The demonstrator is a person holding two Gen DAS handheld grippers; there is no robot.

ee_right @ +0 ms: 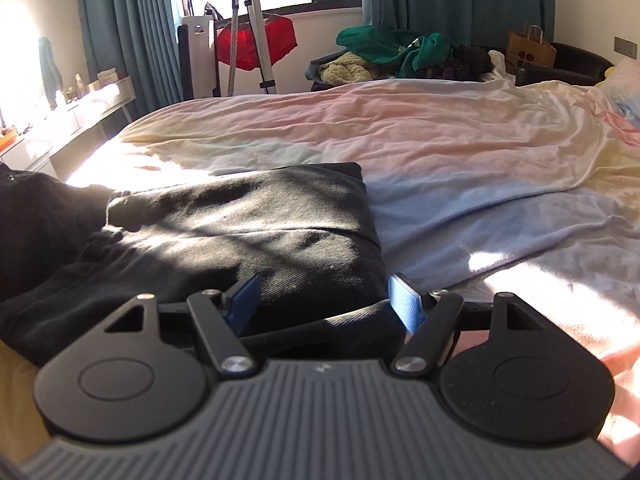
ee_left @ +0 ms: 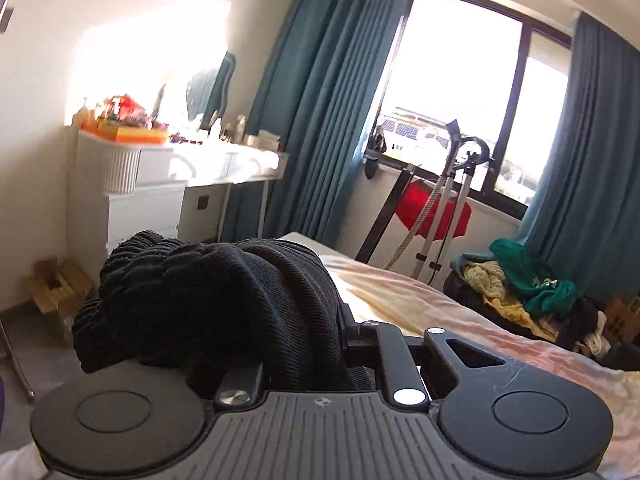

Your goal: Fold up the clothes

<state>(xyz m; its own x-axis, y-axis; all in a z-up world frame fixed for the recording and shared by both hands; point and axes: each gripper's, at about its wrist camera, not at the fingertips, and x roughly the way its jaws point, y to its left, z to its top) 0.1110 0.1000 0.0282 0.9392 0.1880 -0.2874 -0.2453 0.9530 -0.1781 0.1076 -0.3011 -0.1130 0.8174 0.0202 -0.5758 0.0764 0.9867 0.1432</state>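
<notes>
Sunlit bed [ee_right: 460, 152]; left tool [ee_left: 304, 344] fingertips buried, perhaps clamped, under black garment [ee_left: 208, 300].

A black ribbed garment [ee_left: 224, 300] is bunched over the left gripper [ee_left: 320, 344], whose body is black with a grey grooved plate. Ahead of the right gripper [ee_right: 326, 300], with its blue finger pads [ee_right: 406, 304], lies a plain black folded garment [ee_right: 248, 232]. Beyond it the bed sheet [ee_right: 440, 140] fades through pale pink, yellow and light blue. Further off hang teal curtains [ee_left: 320, 100], with a red cloth [ee_right: 256, 46] on a stand and a heap of green and yellowish, perhaps cream, clothes [ee_right: 384, 52].
</notes>
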